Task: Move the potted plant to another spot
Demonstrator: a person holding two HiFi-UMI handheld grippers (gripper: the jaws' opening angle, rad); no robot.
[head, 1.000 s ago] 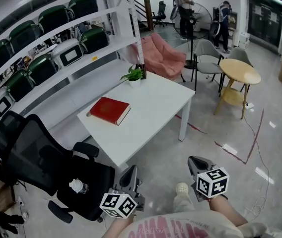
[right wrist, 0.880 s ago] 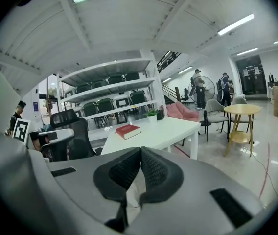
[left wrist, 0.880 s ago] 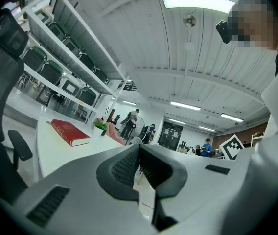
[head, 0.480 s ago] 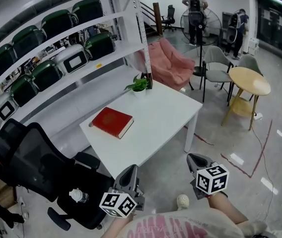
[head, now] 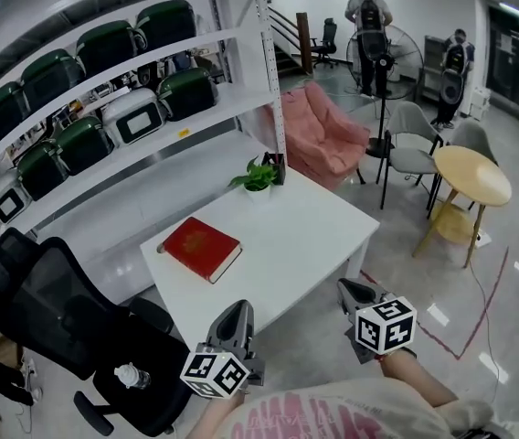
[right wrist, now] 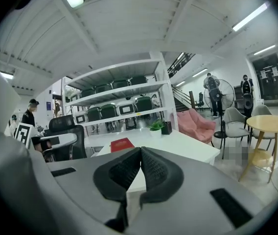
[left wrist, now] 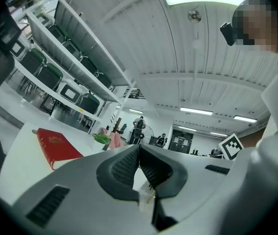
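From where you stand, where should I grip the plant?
Probably the white pot, jaws level across its sides, below the spreading leaves. Come from the open table side; the shelf post and a dark box crowd its back.

potted plant (head: 256,178) on white table (head: 307,236), red book (head: 200,247)

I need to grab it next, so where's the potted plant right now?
In the head view the potted plant sits at the far corner of the white table, by the shelf post, beyond the red book.
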